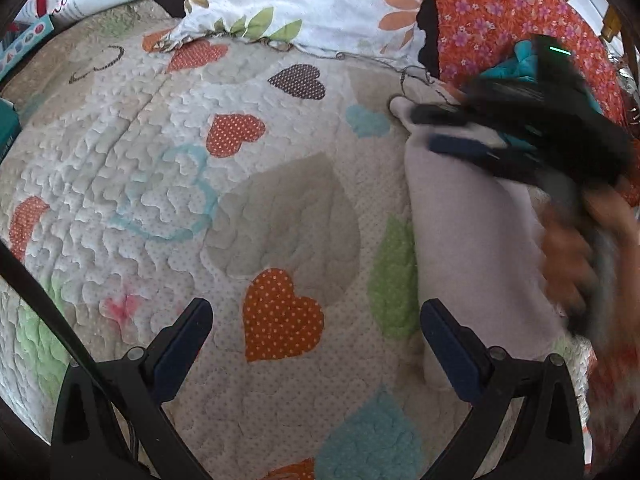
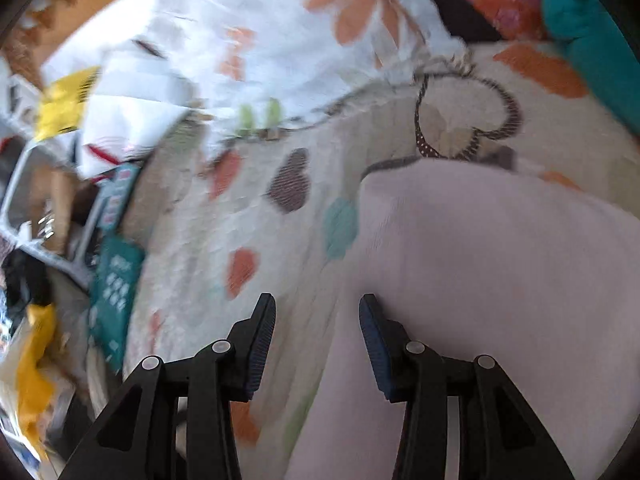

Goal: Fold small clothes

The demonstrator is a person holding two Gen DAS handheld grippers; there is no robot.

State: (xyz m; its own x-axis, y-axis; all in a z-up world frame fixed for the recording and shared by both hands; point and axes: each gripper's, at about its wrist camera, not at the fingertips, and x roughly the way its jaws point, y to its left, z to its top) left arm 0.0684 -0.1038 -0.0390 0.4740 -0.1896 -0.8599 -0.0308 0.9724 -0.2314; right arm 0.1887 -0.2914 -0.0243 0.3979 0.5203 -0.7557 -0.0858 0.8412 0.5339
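Note:
A pale pink garment point(image 1: 472, 240) lies on the heart-patterned quilt point(image 1: 200, 200) at the right of the left wrist view. It fills the lower right of the right wrist view point(image 2: 500, 280). My left gripper point(image 1: 316, 320) is open and empty, over the quilt just left of the garment's edge. My right gripper point(image 2: 318, 312) is open and empty, hovering at the garment's left edge. It also shows blurred in the left wrist view point(image 1: 436, 128), over the garment's far end, with the person's hand behind it.
A white floral pillow point(image 1: 304, 4) and an orange floral cloth point(image 1: 512, 20) lie at the quilt's far side, with a teal item point(image 1: 520, 68) beside them. Boxes, a yellow bag point(image 2: 36, 364) and clutter stand off the quilt's left edge.

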